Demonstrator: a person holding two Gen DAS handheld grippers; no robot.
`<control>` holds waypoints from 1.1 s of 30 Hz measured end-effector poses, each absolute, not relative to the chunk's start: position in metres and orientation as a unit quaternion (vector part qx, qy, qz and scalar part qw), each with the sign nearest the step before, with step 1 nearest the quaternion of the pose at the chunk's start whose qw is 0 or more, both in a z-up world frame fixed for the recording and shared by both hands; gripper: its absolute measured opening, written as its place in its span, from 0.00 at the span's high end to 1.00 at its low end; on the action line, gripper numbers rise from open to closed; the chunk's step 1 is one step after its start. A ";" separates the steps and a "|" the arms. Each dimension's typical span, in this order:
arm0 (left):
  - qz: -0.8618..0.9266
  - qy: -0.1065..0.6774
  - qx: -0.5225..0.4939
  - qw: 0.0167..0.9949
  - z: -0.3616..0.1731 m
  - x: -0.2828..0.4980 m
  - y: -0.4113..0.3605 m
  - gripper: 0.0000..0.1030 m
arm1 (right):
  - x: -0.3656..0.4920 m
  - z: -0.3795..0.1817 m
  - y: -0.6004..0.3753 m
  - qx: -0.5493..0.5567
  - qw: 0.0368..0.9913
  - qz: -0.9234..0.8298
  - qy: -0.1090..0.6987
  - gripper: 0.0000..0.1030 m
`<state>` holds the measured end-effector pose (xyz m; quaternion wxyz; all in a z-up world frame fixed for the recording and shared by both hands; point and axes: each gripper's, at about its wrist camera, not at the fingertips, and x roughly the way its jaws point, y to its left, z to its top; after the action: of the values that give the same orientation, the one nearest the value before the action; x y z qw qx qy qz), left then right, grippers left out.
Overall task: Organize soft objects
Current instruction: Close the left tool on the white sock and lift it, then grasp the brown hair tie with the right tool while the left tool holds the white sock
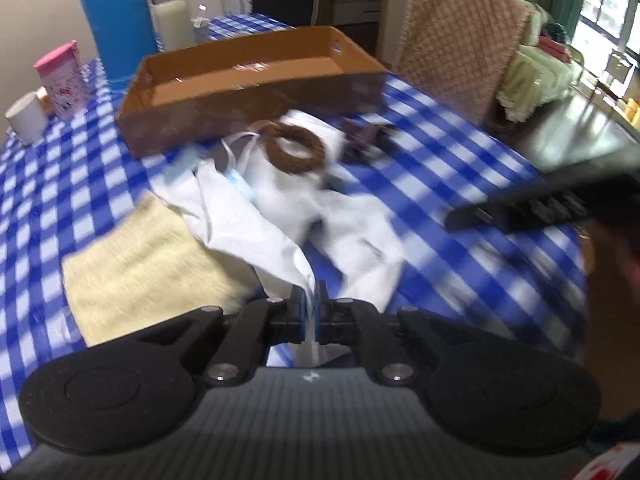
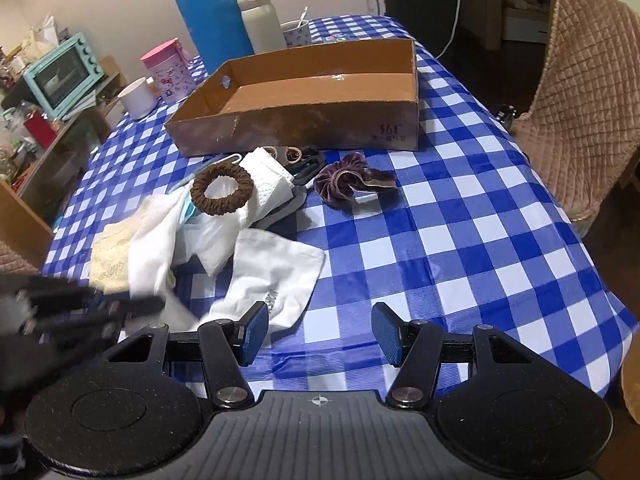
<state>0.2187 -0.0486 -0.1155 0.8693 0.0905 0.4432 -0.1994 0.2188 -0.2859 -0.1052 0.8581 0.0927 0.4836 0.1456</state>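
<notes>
A pile of soft things lies on the blue checked tablecloth in front of an open cardboard box [image 1: 256,96] [image 2: 320,120]. My left gripper [image 1: 311,312] is shut on a corner of a white cloth [image 1: 240,220] [image 2: 154,248]; it shows blurred at the left of the right wrist view [image 2: 80,312]. A brown scrunchie [image 1: 294,150] [image 2: 222,190] rests on a white face mask [image 2: 268,184]. A white sock [image 2: 280,276], a beige towel [image 1: 148,264] [image 2: 112,256] and a purple scrunchie [image 2: 344,180] lie nearby. My right gripper [image 2: 318,332] is open and empty above the cloth, near the sock.
At the back of the table stand a blue thermos [image 2: 212,8], a white bottle [image 2: 260,20], a pink tin [image 2: 168,68] and a white mug [image 2: 138,98]. A quilted chair [image 2: 584,100] is at the right. A mint oven [image 2: 60,72] sits on a shelf at left.
</notes>
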 end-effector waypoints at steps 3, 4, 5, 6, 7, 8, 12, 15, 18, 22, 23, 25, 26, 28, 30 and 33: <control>-0.214 0.469 0.072 0.854 -0.116 0.193 -0.061 0.96 | 0.219 -0.108 -0.294 0.090 0.852 0.162 0.489 0.43; -0.214 0.476 0.071 0.850 -0.118 0.185 -0.066 0.96 | 0.218 -0.109 -0.296 0.089 0.851 0.167 0.490 0.43; -0.213 0.481 0.073 0.847 -0.121 0.178 -0.071 0.96 | 0.217 -0.111 -0.298 0.087 0.849 0.172 0.492 0.43; -0.210 0.486 0.075 0.845 -0.124 0.174 -0.075 0.93 | 0.216 -0.112 -0.301 0.086 0.847 0.176 0.495 0.43; -0.206 0.493 0.077 0.842 -0.127 0.172 -0.079 0.91 | 0.216 -0.114 -0.304 0.086 0.845 0.179 0.497 0.43; -0.203 0.499 0.078 0.839 -0.130 0.171 -0.083 0.88 | 0.215 -0.116 -0.306 0.086 0.843 0.182 0.499 0.43; -0.182 0.499 0.073 0.844 -0.131 0.176 -0.093 0.69 | 0.215 -0.120 -0.317 0.085 0.836 0.194 0.506 0.43; -0.167 0.500 0.052 0.848 -0.131 0.183 -0.102 0.61 | 0.216 -0.122 -0.324 0.089 0.831 0.200 0.512 0.43; -0.150 0.505 0.053 0.848 -0.136 0.191 -0.116 0.55 | 0.218 -0.125 -0.331 0.095 0.824 0.204 0.521 0.43; -0.106 0.513 0.096 0.847 -0.155 0.202 -0.133 0.55 | 0.220 -0.128 -0.334 0.089 0.819 0.215 0.525 0.43; -0.095 0.510 0.109 0.848 -0.159 0.203 -0.135 0.55 | 0.220 -0.128 -0.335 0.087 0.818 0.219 0.525 0.43; -0.078 0.501 0.117 0.854 -0.161 0.205 -0.135 0.53 | 0.222 -0.129 -0.335 0.083 0.817 0.224 0.524 0.43; -0.071 0.500 0.114 0.856 -0.162 0.207 -0.134 0.53 | 0.222 -0.130 -0.336 0.082 0.817 0.226 0.525 0.43; -0.060 0.498 0.099 0.860 -0.161 0.211 -0.128 0.55 | 0.223 -0.131 -0.336 0.079 0.816 0.231 0.525 0.43; -0.055 0.495 0.080 0.863 -0.160 0.214 -0.121 0.71 | 0.224 -0.131 -0.335 0.075 0.815 0.237 0.523 0.43; -0.056 0.491 0.044 0.868 -0.156 0.216 -0.110 0.90 | 0.226 -0.129 -0.333 0.068 0.816 0.246 0.518 0.43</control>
<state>0.2165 -0.1100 -0.1565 0.8681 0.0439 0.4913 -0.0558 0.2263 -0.3330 -0.1295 0.8160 0.0683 0.5185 0.2464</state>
